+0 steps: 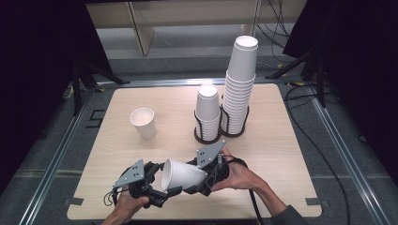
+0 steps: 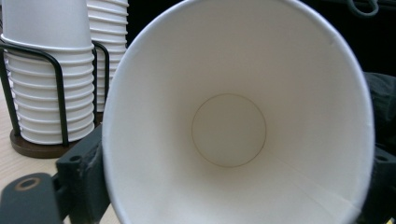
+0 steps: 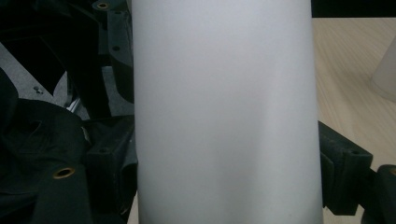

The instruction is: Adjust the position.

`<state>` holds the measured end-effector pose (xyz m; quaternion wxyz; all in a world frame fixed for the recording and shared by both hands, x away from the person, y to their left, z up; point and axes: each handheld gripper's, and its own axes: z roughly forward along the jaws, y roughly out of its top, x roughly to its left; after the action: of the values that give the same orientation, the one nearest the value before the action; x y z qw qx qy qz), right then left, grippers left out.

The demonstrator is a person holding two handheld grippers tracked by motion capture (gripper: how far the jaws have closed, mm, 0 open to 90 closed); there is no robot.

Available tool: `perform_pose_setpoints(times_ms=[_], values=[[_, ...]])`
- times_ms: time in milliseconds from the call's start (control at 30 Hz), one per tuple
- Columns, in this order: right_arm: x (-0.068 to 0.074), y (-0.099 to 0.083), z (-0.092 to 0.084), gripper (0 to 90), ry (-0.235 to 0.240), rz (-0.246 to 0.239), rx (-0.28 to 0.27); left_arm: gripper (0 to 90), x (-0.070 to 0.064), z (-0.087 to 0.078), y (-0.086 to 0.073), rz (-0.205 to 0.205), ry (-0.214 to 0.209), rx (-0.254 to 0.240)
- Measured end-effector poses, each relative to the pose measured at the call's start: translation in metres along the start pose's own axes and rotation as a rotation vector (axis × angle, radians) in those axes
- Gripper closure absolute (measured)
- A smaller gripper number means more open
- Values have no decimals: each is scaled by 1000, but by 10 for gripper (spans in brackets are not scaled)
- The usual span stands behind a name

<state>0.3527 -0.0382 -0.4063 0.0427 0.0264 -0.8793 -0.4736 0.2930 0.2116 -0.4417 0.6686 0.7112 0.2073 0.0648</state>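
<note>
White paper cup (image 1: 180,176) is lying on its side in the air just above the near edge of the surface (image 1: 141,159), with its open mouth facing the left claw (image 1: 157,185) and its narrow base pointing toward the right claw (image 1: 206,180). Right claw is clamping the cup: in the right gripper view the cup wall (image 3: 226,112) is sitting between the two black jaws, which are pressing on it from either side. Left claw is meeting the cup at the rim; in the left gripper view the cup interior (image 2: 229,130) is facing the camera, with the round bottom disc visible deep inside and the jaws standing at the two outer sides of the rim. Whether the left pads are pressing on the rim or merely flanking it cannot be told. Both of the person's hands are entering from the bottom of the high view, each one wrapping around its gripper body. Farther back on the surface, a single cup (image 1: 143,123) is standing upright, mouth up, well apart from the held cup. To its right, a black wire rack (image 1: 220,133) is holding two stacks of inverted cups side by side: a short stack (image 1: 208,110) on the left and a tall stack (image 1: 240,84) on the right, the two stacks nearly touching.
</note>
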Motion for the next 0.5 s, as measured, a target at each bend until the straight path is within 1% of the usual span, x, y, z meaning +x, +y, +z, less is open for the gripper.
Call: perform_pose_setpoints(times_ms=[33,67,100,133,167,200,267,367,433,500], values=[[0,0,0,220,0,0,0,112,0,0,0,0,0,0],[1,0,0,202,0,20,25,121,0,1,0,3,-11,-19],[1,0,0,202,0,20,25,126,0,1,0,3,-11,-19],[1,0,1,189,-7,20,34,126,-1,-1,2,8,9,5],[2,0,0,162,-32,21,67,140,0,-3,3,18,14,14],[3,0,0,161,-41,18,82,144,0,-3,3,13,16,10],[4,1,-1,160,-49,19,93,151,1,-4,4,18,32,17],[4,1,-2,160,-67,25,104,155,1,-4,4,20,37,16],[3,2,-3,160,-90,24,108,157,1,-4,5,26,45,26],[4,2,-4,158,-102,27,110,158,0,-4,6,29,54,31]])
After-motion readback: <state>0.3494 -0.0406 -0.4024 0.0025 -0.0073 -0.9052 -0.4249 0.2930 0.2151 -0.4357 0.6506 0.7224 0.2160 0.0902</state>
